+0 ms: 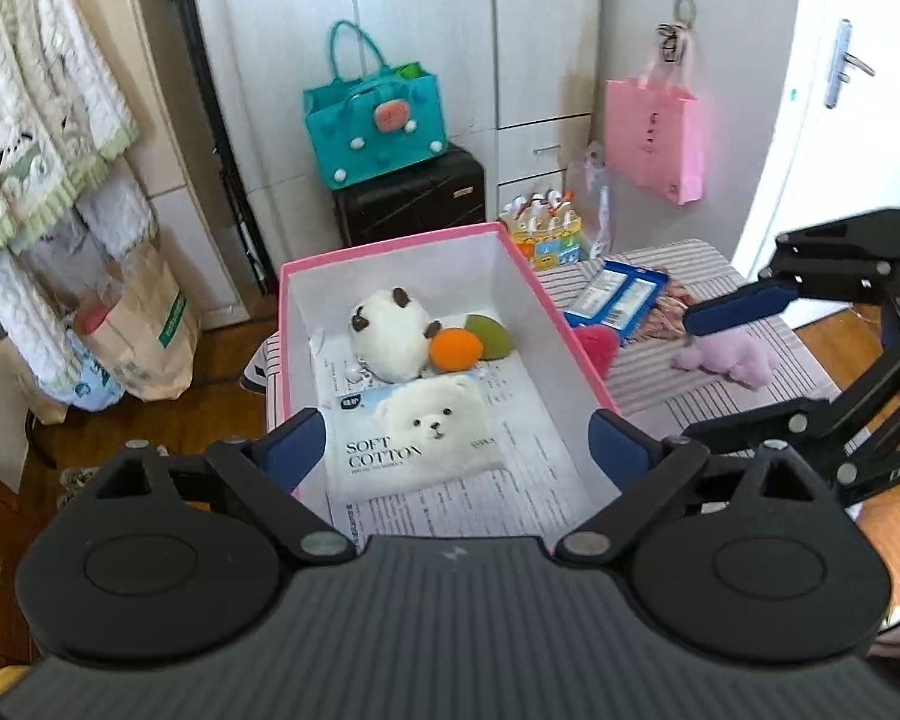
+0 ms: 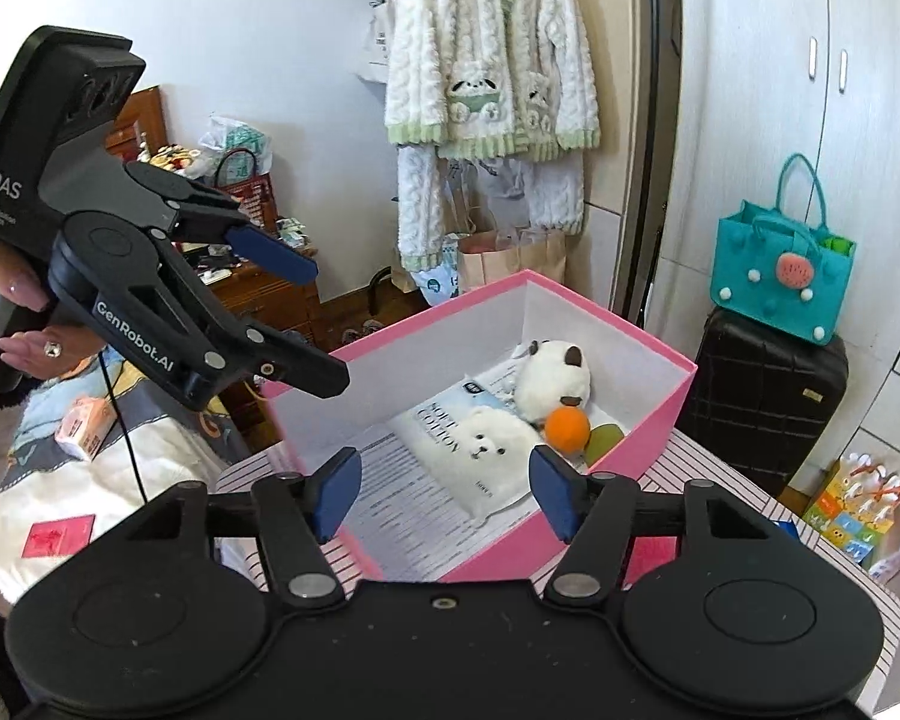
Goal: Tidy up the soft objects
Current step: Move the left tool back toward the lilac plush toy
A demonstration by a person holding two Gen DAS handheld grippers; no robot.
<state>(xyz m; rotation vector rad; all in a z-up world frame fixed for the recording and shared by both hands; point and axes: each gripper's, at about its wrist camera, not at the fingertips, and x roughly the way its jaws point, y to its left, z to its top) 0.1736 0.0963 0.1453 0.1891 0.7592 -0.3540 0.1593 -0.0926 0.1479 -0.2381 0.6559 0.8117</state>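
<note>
A pink box (image 1: 528,267) (image 2: 660,450) with a white inside stands on a striped surface. In it lie a white plush animal (image 1: 390,330) (image 2: 552,375), an orange ball (image 1: 455,348) (image 2: 567,427), a green sponge (image 1: 491,330) (image 2: 605,438) and a Soft Cotton pack (image 1: 420,438) (image 2: 480,444). My left gripper (image 1: 456,450) (image 2: 294,312) is open and empty above the box's near end. My right gripper (image 2: 444,495) (image 1: 714,372) is open and empty over the box's corner. A purple plush (image 1: 732,357) and a red plush (image 1: 597,342) lie on the striped surface right of the box.
A blue packet (image 1: 621,294) lies behind the purple plush. A teal bag (image 1: 378,120) (image 2: 780,282) sits on a black case (image 1: 414,198) (image 2: 768,396). A pink paper bag (image 1: 654,132) hangs on the wall. Fleece clothes (image 2: 492,72) hang at the back. Bedding (image 2: 78,456) lies left.
</note>
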